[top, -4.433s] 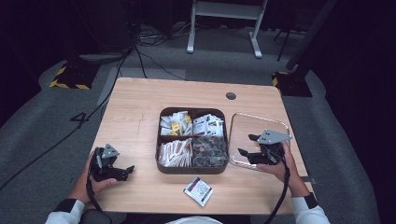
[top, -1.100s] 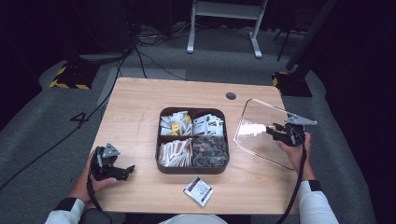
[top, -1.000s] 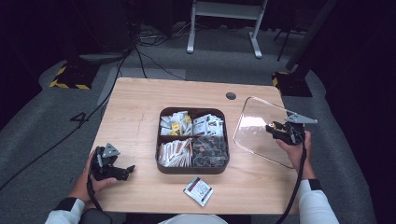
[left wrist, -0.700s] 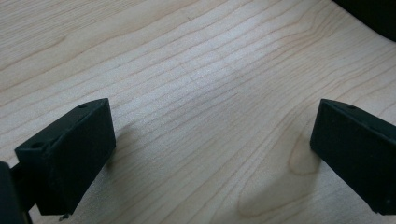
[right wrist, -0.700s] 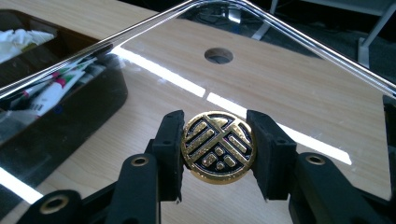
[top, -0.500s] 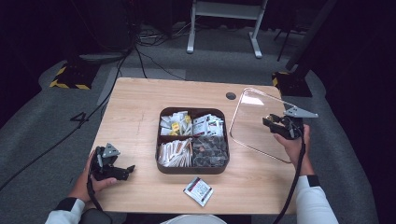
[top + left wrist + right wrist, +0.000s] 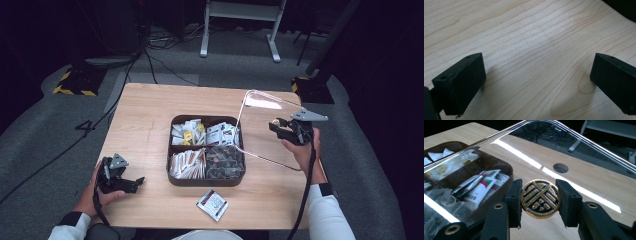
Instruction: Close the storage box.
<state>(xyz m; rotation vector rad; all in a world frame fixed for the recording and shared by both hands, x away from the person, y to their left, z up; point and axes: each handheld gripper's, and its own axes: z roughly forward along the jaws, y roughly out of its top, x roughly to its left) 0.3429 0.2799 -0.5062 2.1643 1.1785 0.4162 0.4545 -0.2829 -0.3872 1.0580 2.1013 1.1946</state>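
The only mark that can be made out is on the round gold knob [image 7: 540, 199] of the clear lid [image 7: 260, 130]: a raised gold character-like pattern on a dark ground, which I cannot read as a word. The sachets in the brown divided box [image 7: 207, 150] and the loose packet [image 7: 212, 204] at 6 o'clock from the box carry print, but it is too small to read.

In the right gripper view the right hand-held gripper [image 7: 540, 203] is clamped on that knob, one black jaw at 9 o'clock of it and the other at 3 o'clock, both pressing its rim. In the high view the lid is held off the worktop [image 7: 145, 115], tilted steeply on edge at 3 o'clock from the box, with its lower edge close to the box's right side; whether it touches the box or the worktop I cannot tell. The lid stands at 9 o'clock from the gripper body, between it and the box, and through it the sachets show.

The left hand-held gripper [image 7: 137, 181] rests at 8 o'clock from the box, well apart from it. In the left gripper view its jaws stand wide apart over bare wood with nothing between them.
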